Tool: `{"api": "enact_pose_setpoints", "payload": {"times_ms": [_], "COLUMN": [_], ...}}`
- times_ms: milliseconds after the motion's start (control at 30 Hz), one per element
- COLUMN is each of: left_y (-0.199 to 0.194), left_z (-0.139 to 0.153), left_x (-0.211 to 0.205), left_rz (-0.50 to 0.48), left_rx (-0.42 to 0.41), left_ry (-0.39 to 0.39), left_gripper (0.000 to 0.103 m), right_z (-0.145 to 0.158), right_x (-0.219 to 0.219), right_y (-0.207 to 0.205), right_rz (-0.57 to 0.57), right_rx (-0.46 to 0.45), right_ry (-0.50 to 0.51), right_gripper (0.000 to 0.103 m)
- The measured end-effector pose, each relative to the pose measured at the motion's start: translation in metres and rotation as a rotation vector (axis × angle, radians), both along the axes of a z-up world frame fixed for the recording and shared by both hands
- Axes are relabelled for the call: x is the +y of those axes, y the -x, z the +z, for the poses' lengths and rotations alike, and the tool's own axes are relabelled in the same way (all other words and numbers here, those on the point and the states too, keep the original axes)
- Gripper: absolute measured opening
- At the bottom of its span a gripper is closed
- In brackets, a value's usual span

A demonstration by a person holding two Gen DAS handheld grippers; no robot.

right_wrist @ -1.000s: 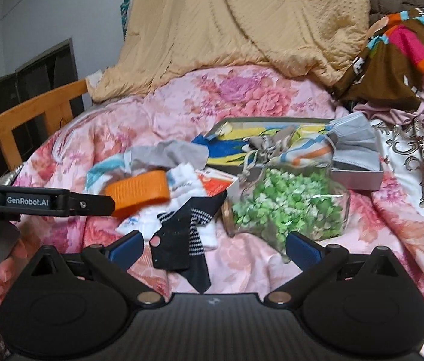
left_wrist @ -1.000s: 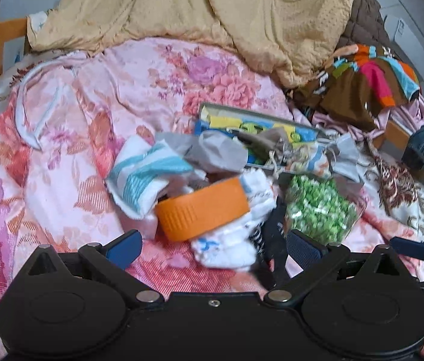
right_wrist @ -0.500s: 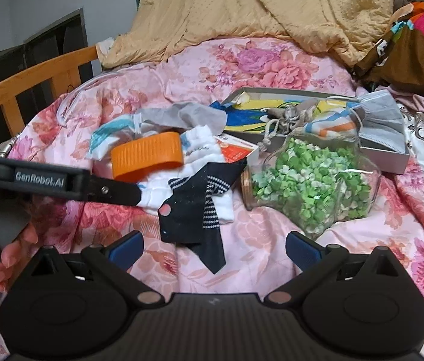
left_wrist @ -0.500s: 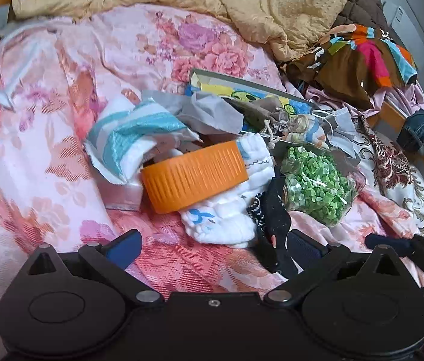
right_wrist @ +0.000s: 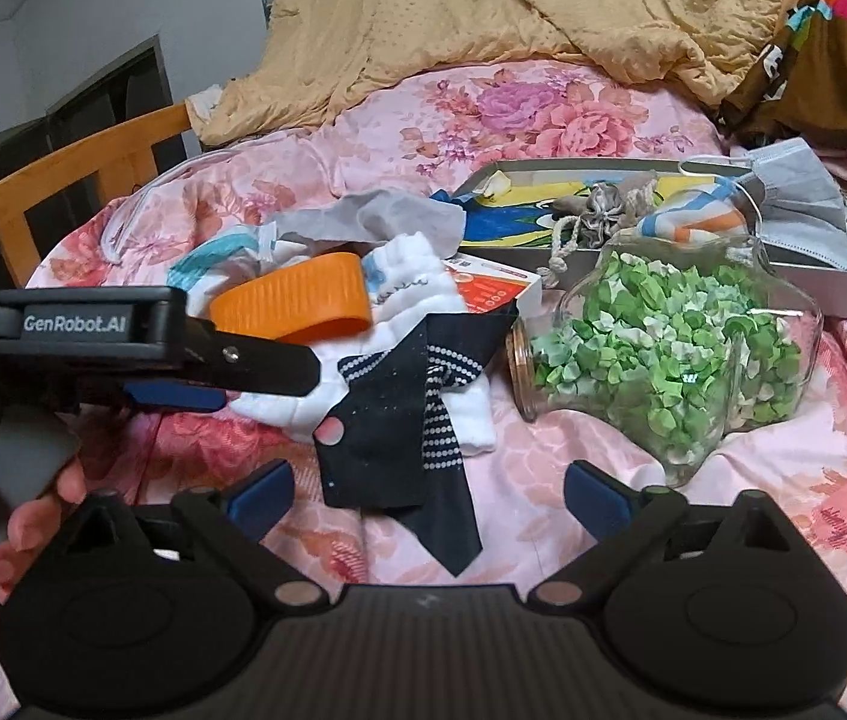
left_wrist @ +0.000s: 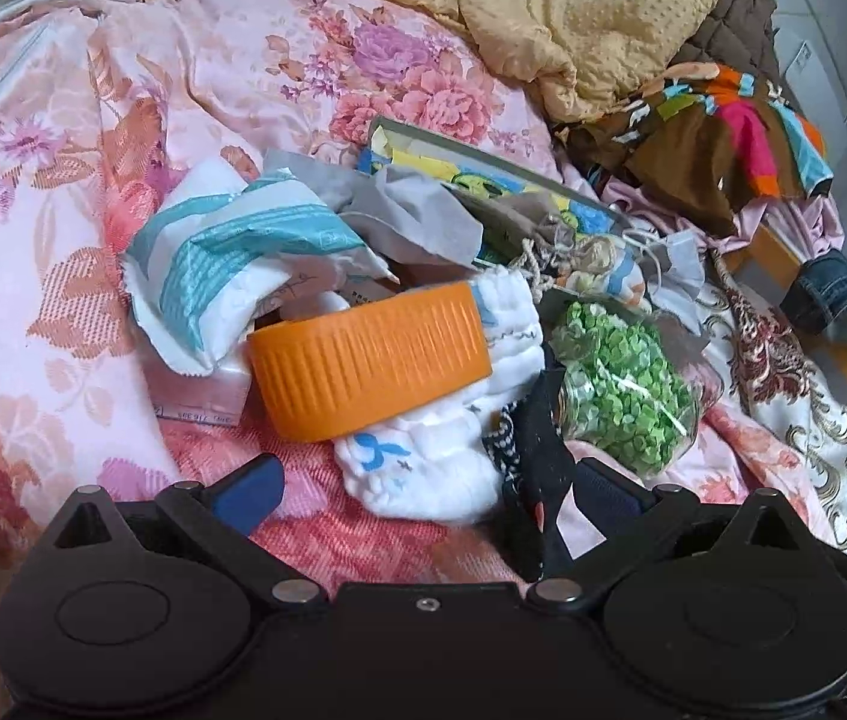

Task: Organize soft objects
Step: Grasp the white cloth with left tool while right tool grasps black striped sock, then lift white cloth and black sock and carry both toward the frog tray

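A pink floral quilt (right_wrist: 573, 114) is carrying the clutter. At two o'clock a clear glass jar of green paper bits (right_wrist: 663, 342) is lying. A dark dotted sock (right_wrist: 399, 414) is lying centrally, overlapping a white knitted sock (left_wrist: 423, 468). The right gripper (right_wrist: 429, 495) is closing, nothing gripped; the left gripper (left_wrist: 423, 489) is gaping wide around the white sock.

Both grippers' fingers (left_wrist: 249, 489) apart, right closing.

Ribbed matt orange plastic lid (left_wrist: 372, 360), clear glossy glass jar (right_wrist: 672, 354), soft white quilted cloth (left_wrist: 429, 468).
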State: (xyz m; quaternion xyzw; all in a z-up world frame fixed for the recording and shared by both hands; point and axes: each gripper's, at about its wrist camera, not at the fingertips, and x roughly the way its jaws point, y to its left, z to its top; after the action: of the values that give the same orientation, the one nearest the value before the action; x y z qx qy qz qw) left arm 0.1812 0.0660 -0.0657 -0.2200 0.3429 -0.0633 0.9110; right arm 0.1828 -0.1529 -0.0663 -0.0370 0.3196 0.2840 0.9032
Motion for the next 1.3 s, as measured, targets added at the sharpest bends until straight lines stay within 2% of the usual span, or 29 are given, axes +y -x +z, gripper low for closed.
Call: {"api": "enact_pose_setpoints", "payload": {"times_ms": [267, 433, 467, 500, 533, 633, 700, 800, 900, 1000, 1200, 1300], "left_y": [-0.004, -0.006, -0.007, -0.007, -0.008, -0.009, -0.01, -0.01, -0.009, -0.008, -0.007, -0.007], "left_z": [-0.007, -0.009, -0.009, -0.01, -0.01, -0.013, -0.014, -0.016, -0.016, -0.017, -0.013, -0.01], "left_x": [0.011, 0.01, 0.009, 0.009, 0.009, 0.01, 0.011, 0.014, 0.016, 0.015, 0.007, 0.0], "left_rz": [0.025, -0.007, -0.013, -0.015, -0.013, 0.003, 0.021, 0.034, 0.022, 0.027, 0.001, 0.001], "left_rx": [-0.008, -0.001, -0.001, -0.001, 0.002, 0.015, 0.028, 0.038, 0.039, 0.036, 0.022, 0.021], "left_ry": [0.044, 0.078, 0.087, 0.098, 0.112, 0.133, 0.134, 0.158, 0.187, 0.198, 0.167, 0.116], "left_gripper": [0.087, 0.078, 0.077, 0.074, 0.073, 0.059, 0.046, 0.036, 0.025, 0.019, 0.015, 0.016], "right_z": [-0.01, -0.013, -0.013, -0.014, -0.014, -0.015, -0.015, -0.014, -0.01, -0.007, -0.002, -0.003], "right_x": [0.007, 0.01, 0.01, 0.009, 0.009, 0.007, 0.007, 0.01, 0.009, 0.007, -0.005, -0.01], "right_y": [-0.01, -0.018, -0.019, -0.02, -0.021, -0.023, -0.023, -0.019, -0.018, -0.018, -0.024, -0.028], "right_rz": [0.038, 0.05, 0.051, 0.049, 0.045, 0.04, 0.042, 0.048, 0.033, -0.004, -0.093, -0.112], "right_rx": [0.014, 0.018, 0.026, 0.033, 0.039, 0.052, 0.053, 0.042, 0.027, 0.017, 0.013, 0.023], "right_ry": [-0.026, -0.05, -0.061, -0.068, -0.074, -0.087, -0.085, -0.073, -0.061, -0.05, -0.04, -0.044], "right_gripper": [0.088, 0.075, 0.07, 0.06, 0.056, 0.043, 0.03, 0.019, 0.013, 0.009, 0.006, 0.006]}}
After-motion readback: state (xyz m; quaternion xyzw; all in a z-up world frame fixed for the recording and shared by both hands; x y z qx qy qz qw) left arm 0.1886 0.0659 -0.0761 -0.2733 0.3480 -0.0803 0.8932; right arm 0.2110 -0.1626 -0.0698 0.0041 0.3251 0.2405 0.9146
